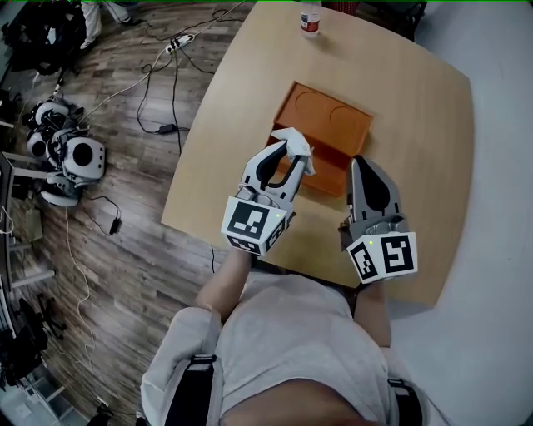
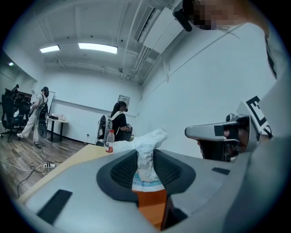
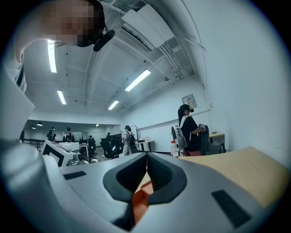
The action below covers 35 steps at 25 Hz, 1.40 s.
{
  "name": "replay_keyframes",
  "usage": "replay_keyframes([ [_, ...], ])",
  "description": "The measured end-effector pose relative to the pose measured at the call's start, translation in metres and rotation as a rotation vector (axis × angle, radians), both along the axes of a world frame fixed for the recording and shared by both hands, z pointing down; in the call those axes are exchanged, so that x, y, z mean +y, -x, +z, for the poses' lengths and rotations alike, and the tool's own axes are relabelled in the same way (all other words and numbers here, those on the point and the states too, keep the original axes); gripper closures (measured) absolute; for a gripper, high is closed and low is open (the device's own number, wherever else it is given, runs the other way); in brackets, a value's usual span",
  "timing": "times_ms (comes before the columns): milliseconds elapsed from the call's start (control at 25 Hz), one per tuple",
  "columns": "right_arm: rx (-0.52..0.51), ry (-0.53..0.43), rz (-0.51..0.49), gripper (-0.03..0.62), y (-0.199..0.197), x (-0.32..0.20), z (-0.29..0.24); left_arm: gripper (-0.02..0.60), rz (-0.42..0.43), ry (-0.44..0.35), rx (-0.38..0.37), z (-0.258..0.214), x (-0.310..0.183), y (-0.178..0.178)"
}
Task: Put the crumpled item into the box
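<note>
- Carrying step, I'd say: the left claw (image 1: 291,156) is clenched on the crumpled item (image 1: 298,141), holding it over the near left edge of the orange box (image 1: 337,125), mid-surface (image 1: 416,100).
- The right claw (image 1: 361,162) is closed and empty, beside the orange box's near edge.
- Next move: carry it further over the orange box, then release.

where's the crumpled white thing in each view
Head view: crumpled item at centre, pinched by the left gripper, above the orange box.
Left gripper view: crumpled item at centre, clamped between the jaws.
Right gripper view: not in it.
Shared landmark: the bottle.
</note>
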State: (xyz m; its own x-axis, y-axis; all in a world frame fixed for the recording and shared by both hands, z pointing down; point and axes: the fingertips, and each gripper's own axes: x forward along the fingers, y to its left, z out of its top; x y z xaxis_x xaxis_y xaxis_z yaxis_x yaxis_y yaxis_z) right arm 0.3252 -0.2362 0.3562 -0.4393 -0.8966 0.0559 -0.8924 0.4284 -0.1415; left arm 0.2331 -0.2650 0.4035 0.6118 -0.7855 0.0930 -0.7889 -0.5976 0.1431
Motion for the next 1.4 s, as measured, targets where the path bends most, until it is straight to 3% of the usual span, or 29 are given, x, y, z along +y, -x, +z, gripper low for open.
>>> replay_keyframes([
  [160, -0.017, 0.025, -0.023, 0.583, -0.005, -0.004, 0.013, 0.463, -0.008, 0.059, -0.045, 0.027, -0.007, -0.007],
  [440, -0.036, 0.067, -0.038, 0.583, -0.014, -0.011, 0.032, 0.463, 0.016, 0.144, -0.192, 0.075, -0.018, -0.021],
  [720, -0.051, 0.093, -0.027, 0.583, -0.03, -0.023, 0.045, 0.463, 0.097, 0.216, -0.364, 0.117, -0.029, -0.041],
  [1400, -0.084, 0.12, 0.005, 0.583, -0.063, -0.034, 0.062, 0.463, 0.238, 0.392, -0.687, 0.185, -0.024, -0.062],
])
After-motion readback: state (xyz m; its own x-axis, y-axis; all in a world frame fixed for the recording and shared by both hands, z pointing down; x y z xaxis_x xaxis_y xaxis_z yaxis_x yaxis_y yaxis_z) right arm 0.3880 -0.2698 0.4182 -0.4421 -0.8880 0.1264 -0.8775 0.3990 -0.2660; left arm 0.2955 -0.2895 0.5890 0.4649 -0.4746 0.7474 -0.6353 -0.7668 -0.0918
